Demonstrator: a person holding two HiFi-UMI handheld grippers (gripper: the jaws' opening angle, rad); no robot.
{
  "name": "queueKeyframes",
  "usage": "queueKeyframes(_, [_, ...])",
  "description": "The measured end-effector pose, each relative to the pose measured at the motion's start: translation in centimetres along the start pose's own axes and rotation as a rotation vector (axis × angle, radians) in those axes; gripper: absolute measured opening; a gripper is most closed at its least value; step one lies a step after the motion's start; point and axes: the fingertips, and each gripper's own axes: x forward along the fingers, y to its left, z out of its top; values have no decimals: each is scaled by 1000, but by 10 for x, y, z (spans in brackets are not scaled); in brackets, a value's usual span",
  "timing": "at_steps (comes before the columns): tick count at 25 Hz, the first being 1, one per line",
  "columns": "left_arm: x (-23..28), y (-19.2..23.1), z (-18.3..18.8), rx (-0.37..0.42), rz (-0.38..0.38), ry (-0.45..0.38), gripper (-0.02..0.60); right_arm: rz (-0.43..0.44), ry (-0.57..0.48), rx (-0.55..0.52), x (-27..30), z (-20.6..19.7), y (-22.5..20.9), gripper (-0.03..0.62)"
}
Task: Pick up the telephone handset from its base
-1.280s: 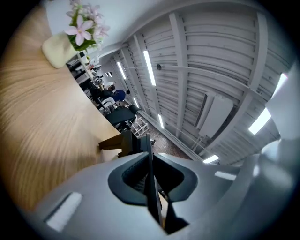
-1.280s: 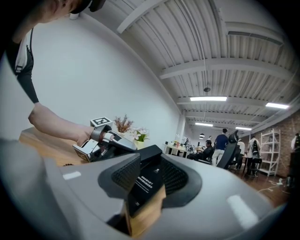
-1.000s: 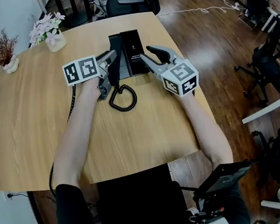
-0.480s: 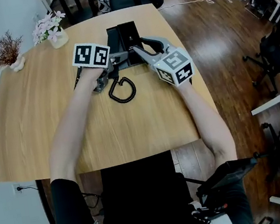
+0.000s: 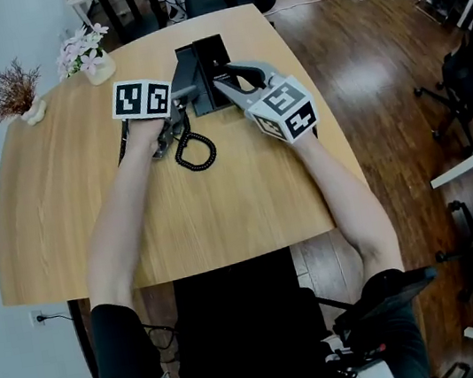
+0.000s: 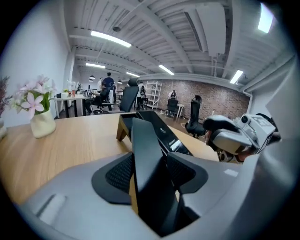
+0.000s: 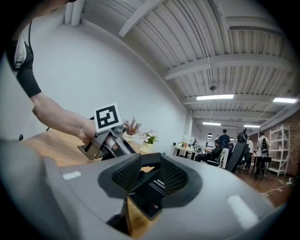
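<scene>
Left gripper (image 5: pixel 180 100): jaws have just been closing and now clamp the black handset (image 6: pixel 144 145), which stands on edge between the pads and runs forward along the left side of the base (image 5: pixel 216 57), at the far side of the table (image 5: pixel 221 204). Right gripper (image 5: pixel 233 82): jaws apart, astride the base's near right corner, no visible pinch. Coiled cord (image 5: pixel 195 153) lies on the wood just beside the left gripper.
</scene>
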Motion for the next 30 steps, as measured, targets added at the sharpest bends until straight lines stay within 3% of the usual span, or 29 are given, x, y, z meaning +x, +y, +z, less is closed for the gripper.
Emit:
queueKeyframes(3, [-24,-9,22,-41,-42,-147,224,-1,-3,9,-2,0,-2,133])
queueKeyframes(8, [-90,-36,70,-158,-200,-467,221,8,-61,70,-9,17,0,130])
queueKeyframes(13, [-172,-72,96,-140,-282,-717,221,29,-182,91,-36,66,20,124])
queueKeyframes(21, [-236,-102,91,-112,-364,-903,219,162,-286,86,-94,112,100,96])
queueKeyframes(28, [-233,-118,92,-134,-441,-901,218,137,-288,77,-129,126,126,3])
queueKeyframes(30, [-229,-132,81,-140,-450,-907,218,137,-286,53,-141,121,133,3])
